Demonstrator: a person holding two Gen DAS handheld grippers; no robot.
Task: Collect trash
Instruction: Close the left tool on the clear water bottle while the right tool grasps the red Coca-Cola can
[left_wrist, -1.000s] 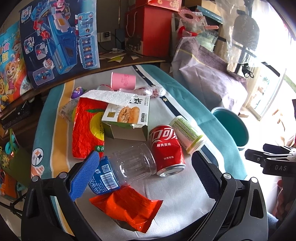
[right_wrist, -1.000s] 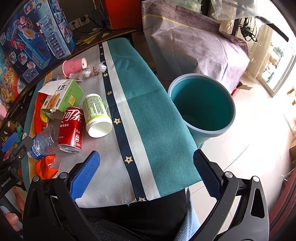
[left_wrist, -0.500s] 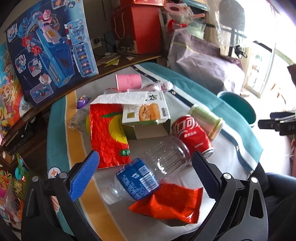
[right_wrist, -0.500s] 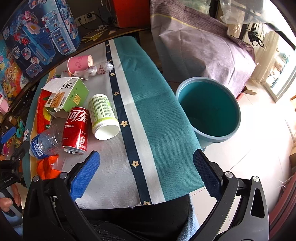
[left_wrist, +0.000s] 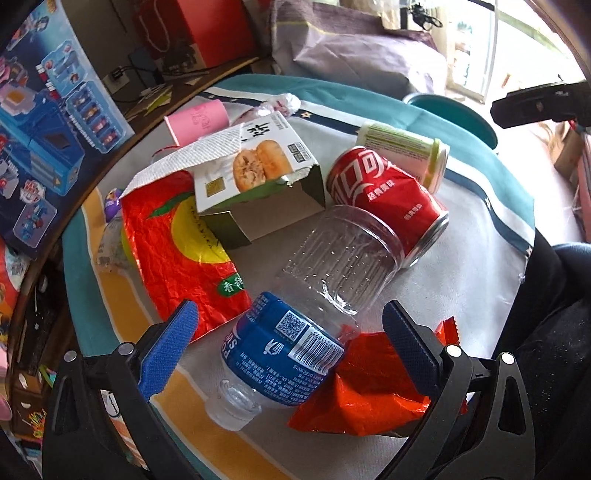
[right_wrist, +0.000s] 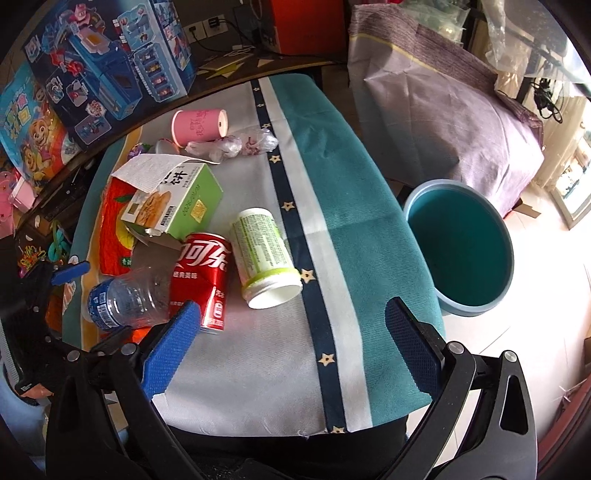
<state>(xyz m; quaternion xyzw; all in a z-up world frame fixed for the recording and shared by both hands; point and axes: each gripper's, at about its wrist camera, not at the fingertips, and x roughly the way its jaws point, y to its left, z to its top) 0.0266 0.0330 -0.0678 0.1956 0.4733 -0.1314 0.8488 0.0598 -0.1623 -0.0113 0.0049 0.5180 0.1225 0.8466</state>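
Left gripper, jaws wide and empty, straddles the clear water bottle on the desk; its long axis runs from 7 o'clock (neck) to 1 o'clock. Right gripper, also wide, hovers farther off, nearer the teal bin.

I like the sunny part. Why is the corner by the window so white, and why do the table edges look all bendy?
Left wrist view: window daylight overexposes the top right corner, while the clear bottle stays sharp. Right wrist view: the floor beside the teal bin glares white; the fisheye lens curves the tablecloth edges.
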